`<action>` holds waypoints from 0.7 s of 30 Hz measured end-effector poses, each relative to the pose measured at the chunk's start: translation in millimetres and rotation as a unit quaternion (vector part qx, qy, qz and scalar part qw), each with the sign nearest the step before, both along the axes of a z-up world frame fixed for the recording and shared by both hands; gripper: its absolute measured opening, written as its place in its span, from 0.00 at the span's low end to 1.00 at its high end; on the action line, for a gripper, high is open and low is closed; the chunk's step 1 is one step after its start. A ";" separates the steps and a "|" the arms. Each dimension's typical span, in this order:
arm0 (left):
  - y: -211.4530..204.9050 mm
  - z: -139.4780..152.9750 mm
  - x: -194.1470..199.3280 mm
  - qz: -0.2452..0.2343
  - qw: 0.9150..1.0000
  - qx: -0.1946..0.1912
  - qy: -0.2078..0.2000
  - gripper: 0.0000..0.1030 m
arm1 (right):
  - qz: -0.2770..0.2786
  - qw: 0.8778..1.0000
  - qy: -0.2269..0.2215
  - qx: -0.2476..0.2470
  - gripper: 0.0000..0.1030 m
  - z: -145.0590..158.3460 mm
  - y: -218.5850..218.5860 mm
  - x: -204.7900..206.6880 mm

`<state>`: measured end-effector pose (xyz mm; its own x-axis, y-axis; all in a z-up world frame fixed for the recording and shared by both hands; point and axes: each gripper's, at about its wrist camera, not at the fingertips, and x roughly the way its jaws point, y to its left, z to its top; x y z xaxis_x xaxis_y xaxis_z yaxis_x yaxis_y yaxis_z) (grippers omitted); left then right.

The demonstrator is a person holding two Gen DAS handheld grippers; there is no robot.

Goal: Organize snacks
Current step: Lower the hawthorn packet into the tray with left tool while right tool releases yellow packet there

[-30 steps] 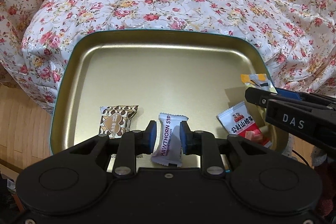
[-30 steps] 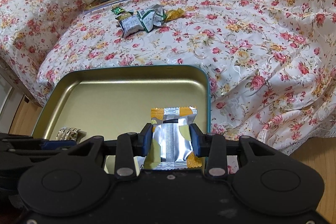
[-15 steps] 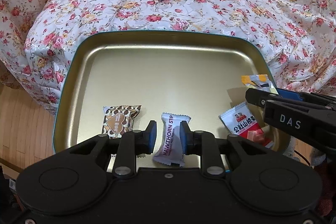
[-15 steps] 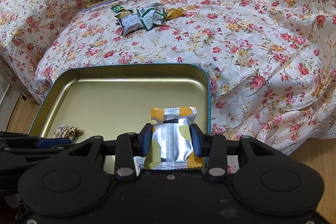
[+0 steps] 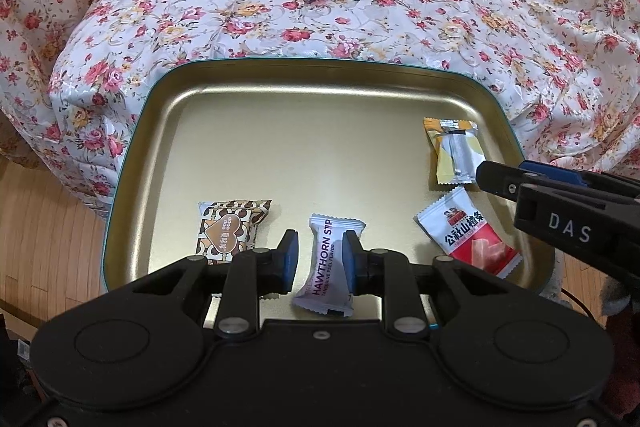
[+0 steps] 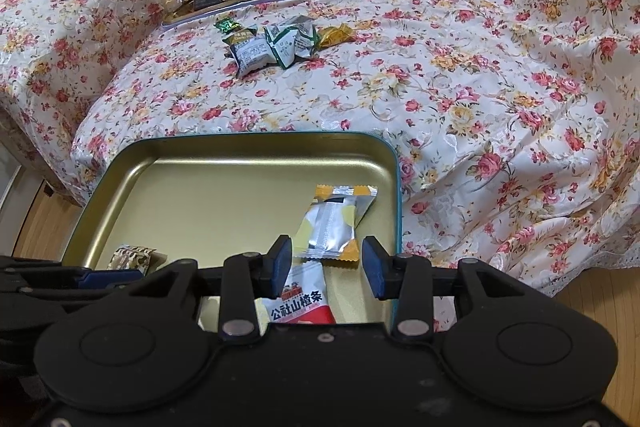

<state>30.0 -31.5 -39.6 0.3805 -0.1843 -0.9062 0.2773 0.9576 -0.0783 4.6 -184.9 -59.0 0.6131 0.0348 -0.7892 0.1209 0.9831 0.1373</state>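
Four packets in the gold tray (image 5: pixel 168 131), both grippers released.

Left gripper (image 5: pixel 319 259) straddles the "HAWTHORN" packet (image 5: pixel 326 263), jaws apart; right gripper (image 6: pixel 327 264), marked "DAS", gapes by the yellow packet (image 6: pixel 334 223) at 3 o'clock. Red packet (image 6: pixel 300 303) half hidden; brown packet (image 5: pixel 230 229) at 8 o'clock.

Even, soft indoor light; both views bright and sharp. Gold tray (image 5: pixel 168 155) shows mild sheen along its far inner wall, no harsh glare. Short soft shadows beside wrappers. Strong fisheye bending at edges; corners vignette dark. Near black gripper bodies underexposed, detail lost.
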 end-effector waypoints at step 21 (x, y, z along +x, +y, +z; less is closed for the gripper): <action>5.0 3.8 -0.7 0.020 1.000 0.006 -0.010 0.30 | 0.028 1.000 0.002 -0.001 0.41 3.1 13.0 -6.7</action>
<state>29.3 -26.5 -35.8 0.4049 -0.1578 -0.9006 0.2399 0.9688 -0.0618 -2.1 -171.8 -55.9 0.6069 0.0669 -0.7920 0.0661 0.9888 0.1341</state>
